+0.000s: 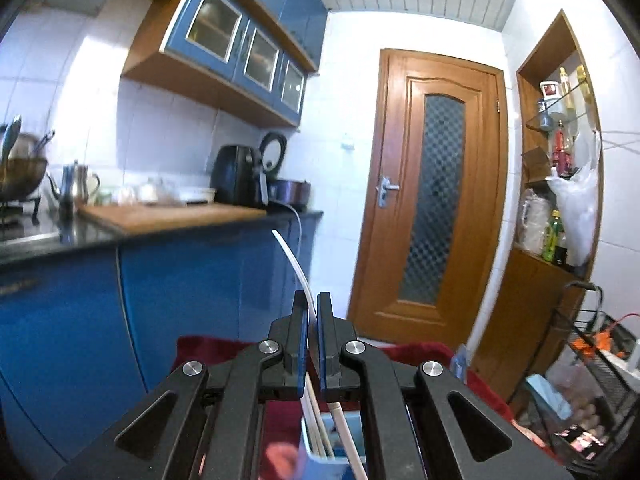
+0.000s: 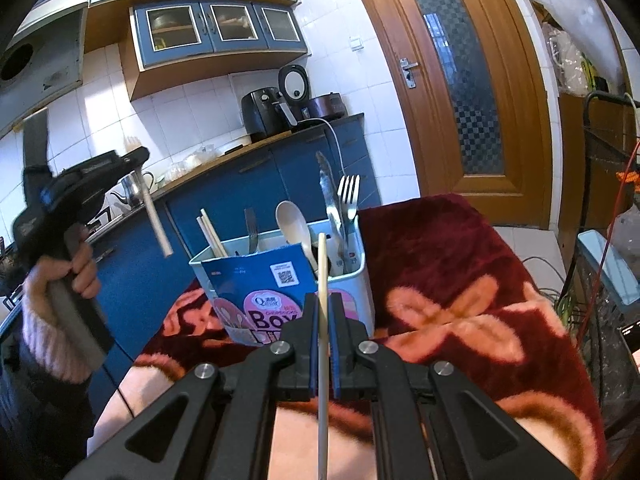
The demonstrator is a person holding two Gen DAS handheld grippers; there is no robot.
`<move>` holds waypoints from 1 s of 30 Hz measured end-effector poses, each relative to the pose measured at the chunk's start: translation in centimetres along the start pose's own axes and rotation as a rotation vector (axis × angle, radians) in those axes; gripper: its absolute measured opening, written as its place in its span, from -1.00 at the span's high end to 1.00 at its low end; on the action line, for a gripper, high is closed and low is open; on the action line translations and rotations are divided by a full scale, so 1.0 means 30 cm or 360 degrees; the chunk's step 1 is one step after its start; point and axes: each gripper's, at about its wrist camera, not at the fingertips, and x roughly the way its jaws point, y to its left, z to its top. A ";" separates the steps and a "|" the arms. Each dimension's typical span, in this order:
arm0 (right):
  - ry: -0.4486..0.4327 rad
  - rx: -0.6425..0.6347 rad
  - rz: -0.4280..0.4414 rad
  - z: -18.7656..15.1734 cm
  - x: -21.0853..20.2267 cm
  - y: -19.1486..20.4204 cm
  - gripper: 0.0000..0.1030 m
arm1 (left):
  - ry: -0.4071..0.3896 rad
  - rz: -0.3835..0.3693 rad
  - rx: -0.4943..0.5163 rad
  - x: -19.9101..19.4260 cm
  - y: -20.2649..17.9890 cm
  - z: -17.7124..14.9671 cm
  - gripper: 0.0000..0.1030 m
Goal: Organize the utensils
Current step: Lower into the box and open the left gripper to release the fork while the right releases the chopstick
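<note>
Both jaws clamped on chopsticks: right chopstick (image 2: 322,276) upright, near utensil box (image 2: 280,280) (left chopstick (image 2: 157,224) farther left).

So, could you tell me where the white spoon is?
In the right wrist view, the white spoon stands in the blue utensil box, between the chopsticks and the fork.

Right tongs (image 2: 324,312) clamp pale chopstick (image 2: 322,276); utensil box (image 2: 280,280) just ahead; left tongs (image 2: 138,160), far left, grip white stick (image 2: 157,220).
</note>
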 end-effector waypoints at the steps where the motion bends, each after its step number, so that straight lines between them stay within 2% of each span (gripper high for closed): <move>1: -0.0007 -0.0001 -0.0006 0.006 -0.001 -0.004 0.88 | -0.0022 0.0016 0.0016 0.016 -0.010 -0.002 0.92; 5: -0.0042 -0.0012 -0.0027 0.034 -0.001 -0.018 0.88 | -0.0043 0.0057 0.0053 0.071 -0.031 -0.030 0.92; 11: -0.0111 -0.0056 -0.0059 0.112 0.029 -0.020 0.88 | -0.0004 0.0099 0.0077 0.129 -0.024 -0.110 0.92; 22: -0.0447 -0.0107 -0.0078 0.310 0.105 0.008 0.88 | -0.0024 0.0069 0.0045 0.155 0.002 -0.172 0.92; 25: -0.0530 -0.0117 -0.0082 0.339 0.139 0.019 0.88 | -0.0012 0.0062 0.0039 0.162 0.005 -0.195 0.92; 30: -0.0592 -0.0159 -0.0096 0.343 0.219 0.041 0.88 | 0.0019 0.0039 0.0044 0.175 0.000 -0.223 0.92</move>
